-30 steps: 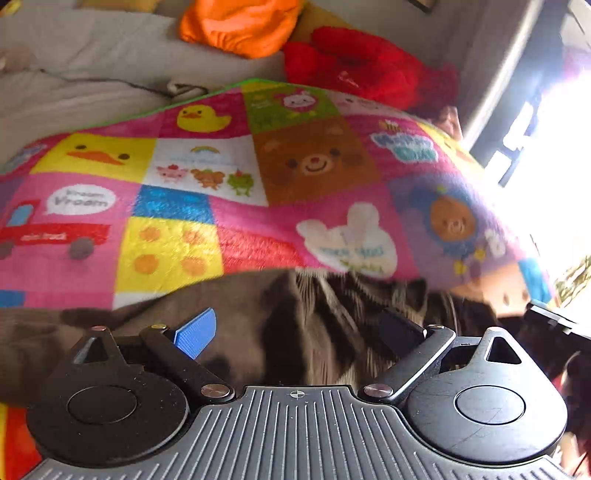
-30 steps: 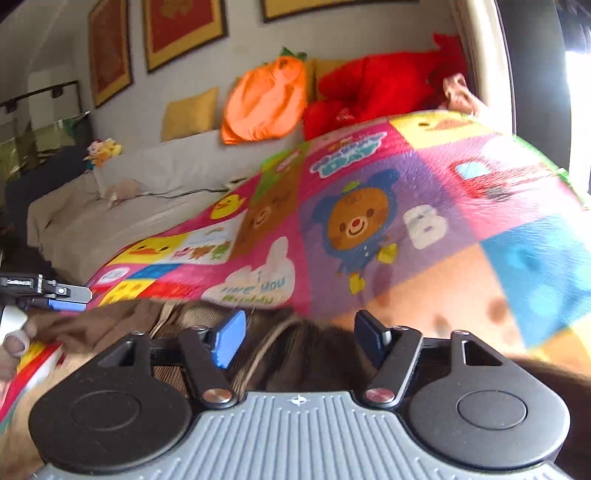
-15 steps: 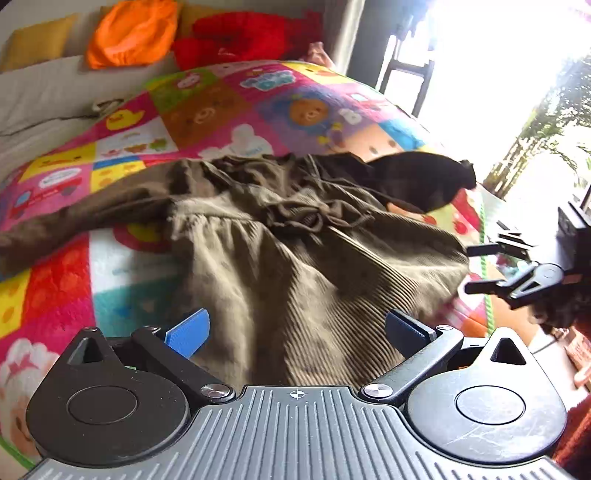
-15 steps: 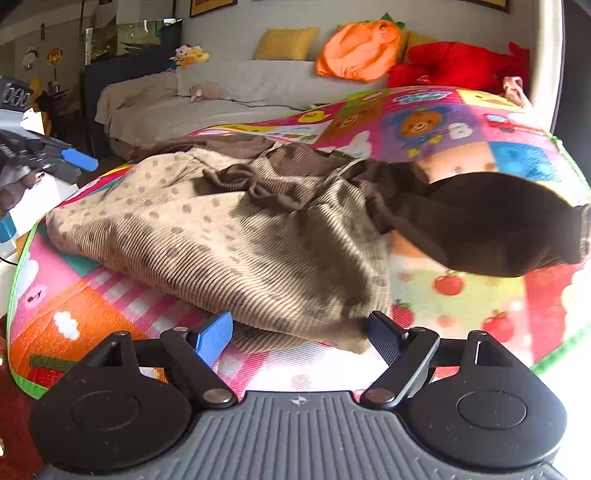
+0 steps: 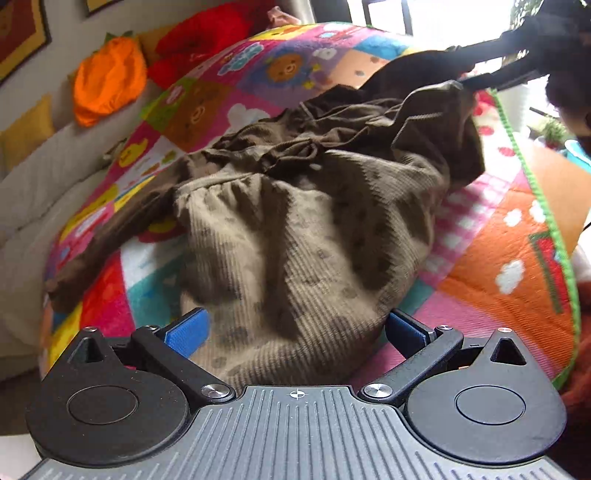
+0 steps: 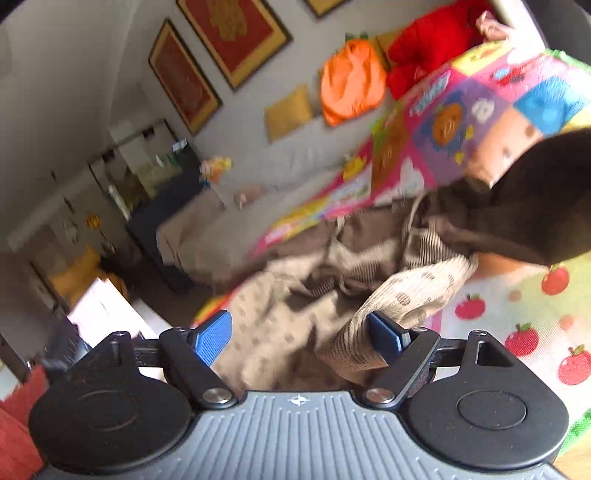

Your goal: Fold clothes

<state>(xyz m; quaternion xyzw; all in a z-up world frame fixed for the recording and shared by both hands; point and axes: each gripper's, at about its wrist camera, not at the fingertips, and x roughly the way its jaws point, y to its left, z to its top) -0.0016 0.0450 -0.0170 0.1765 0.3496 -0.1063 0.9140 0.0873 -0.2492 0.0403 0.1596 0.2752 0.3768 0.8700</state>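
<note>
On the bright mat [image 5: 498,236], the brown dress [image 5: 295,236] now looks closer; both wide-open claws, left [image 5: 295,328] and right [image 6: 301,332], hold nothing, the right one just opened more.

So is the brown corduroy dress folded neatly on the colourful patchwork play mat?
No, the brown corduroy dress lies crumpled and bunched on the colourful patchwork play mat.

Patchwork play mat [image 5: 509,258] in bright squares: bears, ducks, apples, clouds; green edging along the right side. Far left, orange pumpkin-shaped cushion [image 5: 109,83] against the wall, red plush [image 5: 207,37] just to its right, yellow pillow [image 5: 26,129] to its left. Grey sofa [image 5: 44,181] beneath them. Red-and-gold framed pictures [image 6: 232,35] above on the wall.
</note>
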